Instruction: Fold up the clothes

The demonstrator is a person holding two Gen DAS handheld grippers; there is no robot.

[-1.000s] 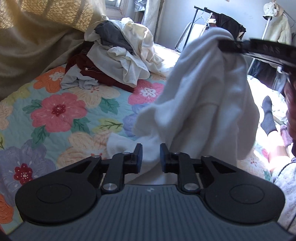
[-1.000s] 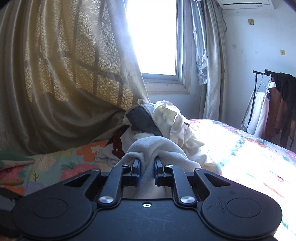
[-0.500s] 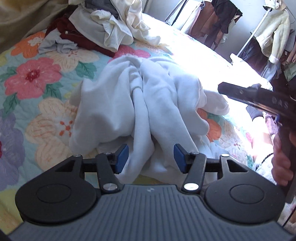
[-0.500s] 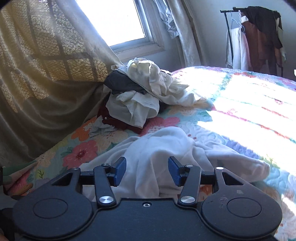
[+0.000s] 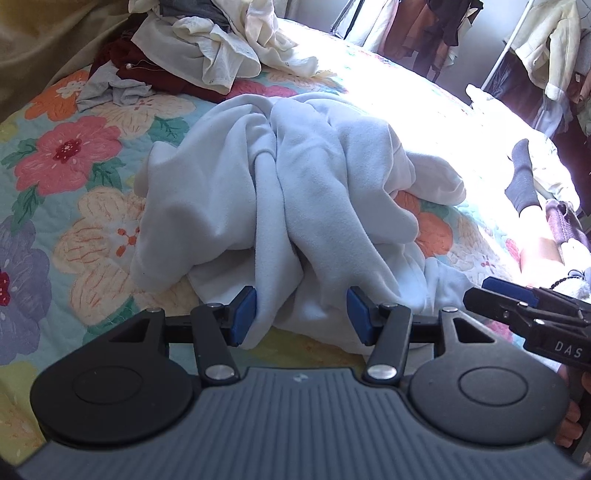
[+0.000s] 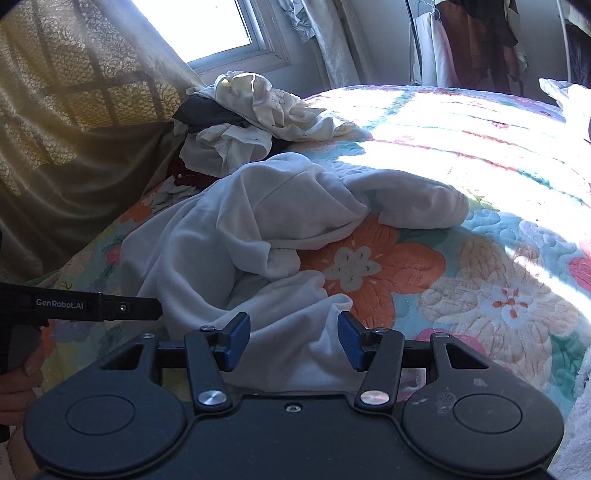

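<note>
White garment lies bunched on the quilt; both grippers, left and right, gape apart, seemingly empty; laundry pile at eleven o'clock.

This is a bedroom in a home. A bed with a floral quilt fills both views. At about eleven o'clock in the right wrist view a window stands behind lace curtains, with a heap of loose clothes below it. At one o'clock a garment rack holds hanging clothes.
</note>
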